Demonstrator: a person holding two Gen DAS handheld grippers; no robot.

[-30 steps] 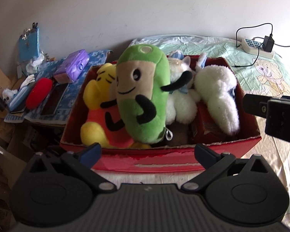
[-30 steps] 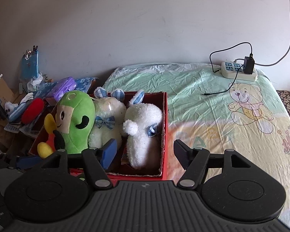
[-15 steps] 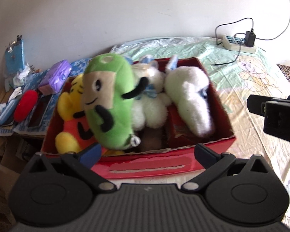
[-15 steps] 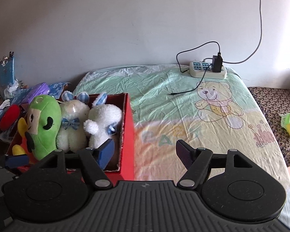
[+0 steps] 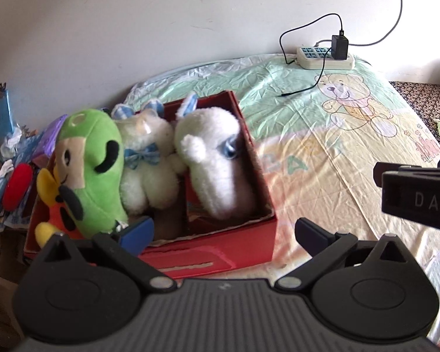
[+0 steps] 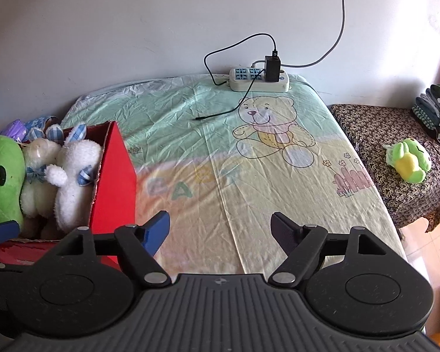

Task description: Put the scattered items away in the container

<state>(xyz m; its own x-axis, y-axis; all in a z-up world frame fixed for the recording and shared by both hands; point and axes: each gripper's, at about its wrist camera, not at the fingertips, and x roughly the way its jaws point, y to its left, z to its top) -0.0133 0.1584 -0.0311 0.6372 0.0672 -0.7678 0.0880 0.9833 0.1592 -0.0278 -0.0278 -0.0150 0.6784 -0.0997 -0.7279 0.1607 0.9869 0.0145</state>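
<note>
Both tongs stand wide and empty: the left gripper (image 5: 224, 230) hangs just before the red box (image 5: 220, 249), while the right gripper (image 6: 220, 228) points out over the bare bedsheet (image 6: 220, 152), touching nothing. Inside the box sit a green plush (image 5: 94, 170), a cream bunny (image 5: 145, 161), a white plush (image 5: 217, 164) and a yellow-and-orange toy (image 5: 51, 202). The tidying looks nearly done, with one small green frog toy (image 6: 409, 162) seemingly left, well apart on the patterned cloth (image 6: 381, 135) beside the bed.
</note>
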